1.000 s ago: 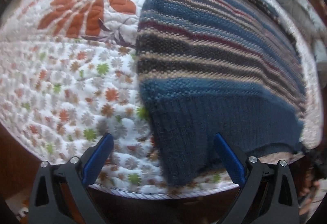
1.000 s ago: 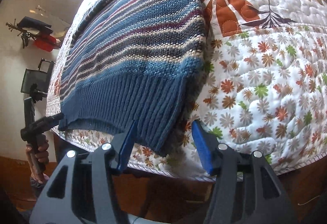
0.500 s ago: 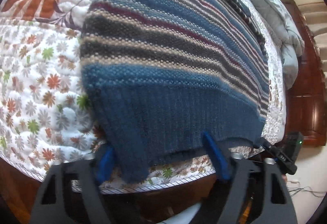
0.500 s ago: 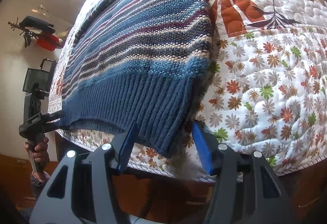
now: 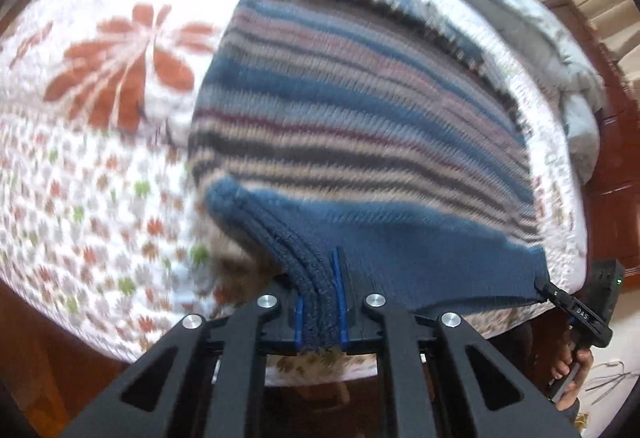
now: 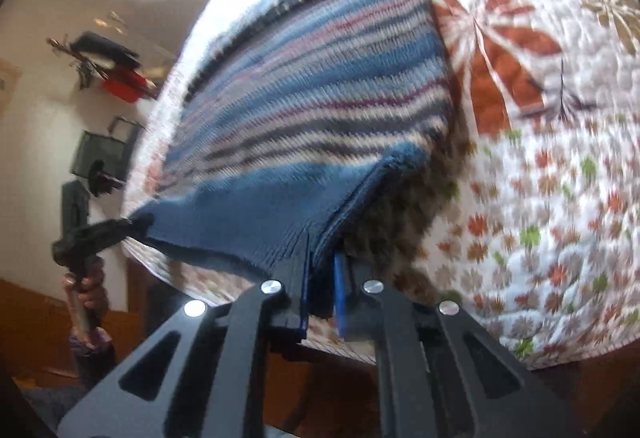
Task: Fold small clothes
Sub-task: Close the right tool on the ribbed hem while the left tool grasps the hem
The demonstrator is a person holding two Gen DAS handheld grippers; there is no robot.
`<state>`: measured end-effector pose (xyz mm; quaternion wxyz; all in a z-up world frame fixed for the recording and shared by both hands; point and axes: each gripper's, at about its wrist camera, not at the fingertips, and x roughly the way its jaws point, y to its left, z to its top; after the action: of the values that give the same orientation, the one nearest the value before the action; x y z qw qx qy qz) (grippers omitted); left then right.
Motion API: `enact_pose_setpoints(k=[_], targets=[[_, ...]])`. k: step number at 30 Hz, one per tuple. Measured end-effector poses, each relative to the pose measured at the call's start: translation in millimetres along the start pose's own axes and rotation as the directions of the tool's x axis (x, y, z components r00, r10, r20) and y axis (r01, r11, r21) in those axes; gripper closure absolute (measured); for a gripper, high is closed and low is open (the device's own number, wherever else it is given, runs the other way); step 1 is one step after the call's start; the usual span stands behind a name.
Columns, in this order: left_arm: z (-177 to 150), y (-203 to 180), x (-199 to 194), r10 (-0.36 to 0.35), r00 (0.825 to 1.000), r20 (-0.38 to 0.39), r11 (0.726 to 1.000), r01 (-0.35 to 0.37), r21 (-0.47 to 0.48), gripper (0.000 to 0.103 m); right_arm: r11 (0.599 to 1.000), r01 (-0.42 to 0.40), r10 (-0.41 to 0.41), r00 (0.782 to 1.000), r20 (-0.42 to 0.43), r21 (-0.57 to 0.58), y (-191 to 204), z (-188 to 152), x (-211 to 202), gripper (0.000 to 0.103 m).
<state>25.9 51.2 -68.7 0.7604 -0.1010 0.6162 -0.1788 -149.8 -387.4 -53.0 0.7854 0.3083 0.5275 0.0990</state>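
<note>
A blue, beige and maroon striped knit sweater (image 5: 360, 126) lies on a floral quilted bed, its ribbed blue hem toward me. My left gripper (image 5: 319, 312) is shut on the hem's left corner and lifts it off the quilt. My right gripper (image 6: 322, 290) is shut on the hem's right corner (image 6: 332, 234), also raised. The sweater also shows in the right wrist view (image 6: 320, 102). Each gripper appears in the other's view: the right one at the far corner (image 5: 560, 296), the left one at the far corner (image 6: 100, 234).
The white quilt (image 5: 100, 166) with orange flowers covers the bed; its front edge hangs just below the grippers. A grey duvet (image 5: 552, 38) lies bunched at the far right. A dark wooden cabinet (image 5: 616, 158) stands right of the bed. A white wall (image 6: 40, 78) with hung items is at the left.
Both grippers have closed on the sweater's hem corners and raised them off the quilt. Before, both were open around the hem corners.
</note>
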Motion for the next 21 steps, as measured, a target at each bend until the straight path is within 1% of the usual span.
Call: enact_pose_setpoints(k=[2, 6, 9, 11, 13, 14, 17, 19, 21], targets=[[11, 1, -8, -0.011, 1.0, 0.028, 1.0, 0.011, 0.005, 0.091, 0.999, -0.034, 0.033, 0.999, 0.024, 0.013, 2, 14, -6, 0.095], [41, 5, -12, -0.006, 0.997, 0.074, 1.0, 0.007, -0.005, 0.091, 0.995, -0.085, 0.081, 0.994, 0.074, 0.045, 2, 52, -14, 0.095], [61, 11, -8, -0.016, 0.996, 0.091, 1.0, 0.017, -0.021, 0.091, 0.995, -0.082, 0.077, 0.993, 0.094, 0.052, 1, 81, -14, 0.095], [79, 11, -1, -0.024, 0.995, 0.1, 0.999, 0.027, -0.028, 0.091, 0.995, -0.081, 0.074, 0.993, 0.091, 0.065, -3, 101, -8, 0.095], [100, 9, 12, -0.024, 0.995, 0.095, 0.999, 0.027, -0.037, 0.091, 0.994, -0.07, 0.064, 0.995, 0.081, 0.081, -7, 124, 2, 0.095], [108, 8, 18, -0.018, 0.995, 0.093, 0.999, 0.022, -0.035, 0.091, 0.994, -0.066, 0.059, 0.995, 0.079, 0.086, -7, 128, 6, 0.095], [126, 9, 38, 0.006, 0.997, 0.08, 1.0, -0.004, -0.027, 0.089, 0.992, -0.051, 0.045, 0.997, 0.056, 0.118, -18, 152, 27, 0.095], [137, 12, 55, 0.02, 0.998, 0.052, 0.999, -0.018, -0.033, 0.083, 0.99, -0.037, 0.034, 0.999, 0.024, 0.138, -27, 164, 44, 0.092], [145, 18, 68, 0.011, 1.0, 0.02, 0.998, -0.01, -0.054, 0.081, 0.986, -0.017, 0.018, 1.0, -0.008, 0.164, -36, 171, 57, 0.089]])
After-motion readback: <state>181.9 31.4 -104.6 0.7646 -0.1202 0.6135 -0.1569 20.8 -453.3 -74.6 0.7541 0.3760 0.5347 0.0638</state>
